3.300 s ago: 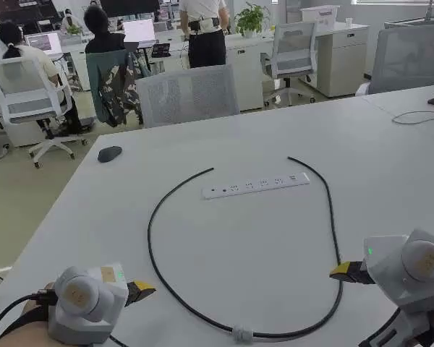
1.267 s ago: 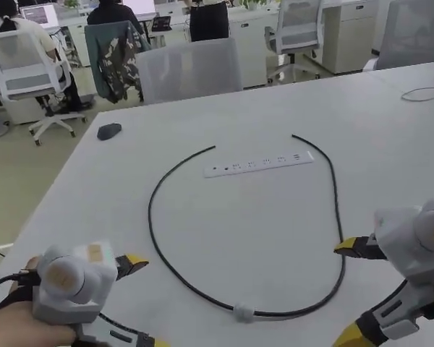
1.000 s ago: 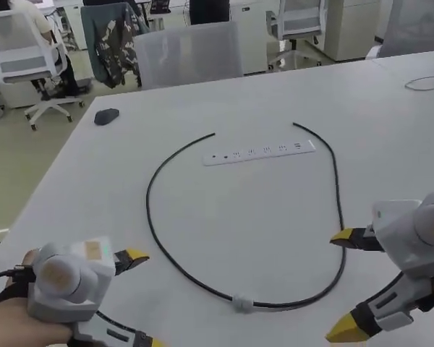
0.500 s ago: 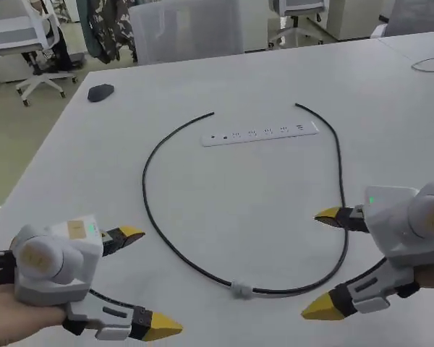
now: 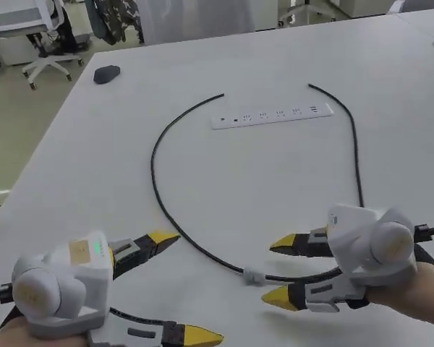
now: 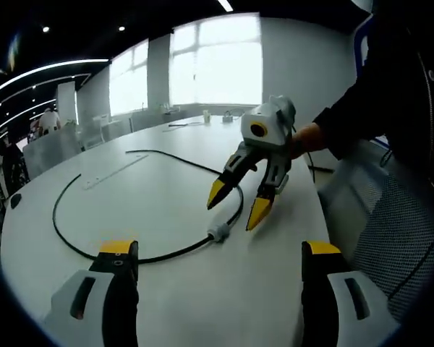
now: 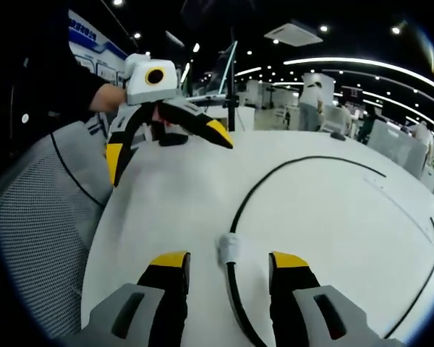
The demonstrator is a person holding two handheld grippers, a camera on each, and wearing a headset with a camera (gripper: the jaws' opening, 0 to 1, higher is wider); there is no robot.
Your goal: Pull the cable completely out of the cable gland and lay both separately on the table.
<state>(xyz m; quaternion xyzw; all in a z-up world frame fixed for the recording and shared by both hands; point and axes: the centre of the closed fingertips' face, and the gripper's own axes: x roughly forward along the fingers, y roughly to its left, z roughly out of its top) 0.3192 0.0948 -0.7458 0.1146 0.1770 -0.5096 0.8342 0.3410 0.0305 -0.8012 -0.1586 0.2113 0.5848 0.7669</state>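
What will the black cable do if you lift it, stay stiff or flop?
The black cable would probably flop and sag, since it lies in a loose curve on the table. It looks thin, so likely light. Its cable gland might drag along.

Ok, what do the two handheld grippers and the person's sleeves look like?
Both the left gripper and right gripper have pale grey rounded housings, black jaws with yellow tips, and black cables. The left one carries a green light and tan label. The sleeves are black.
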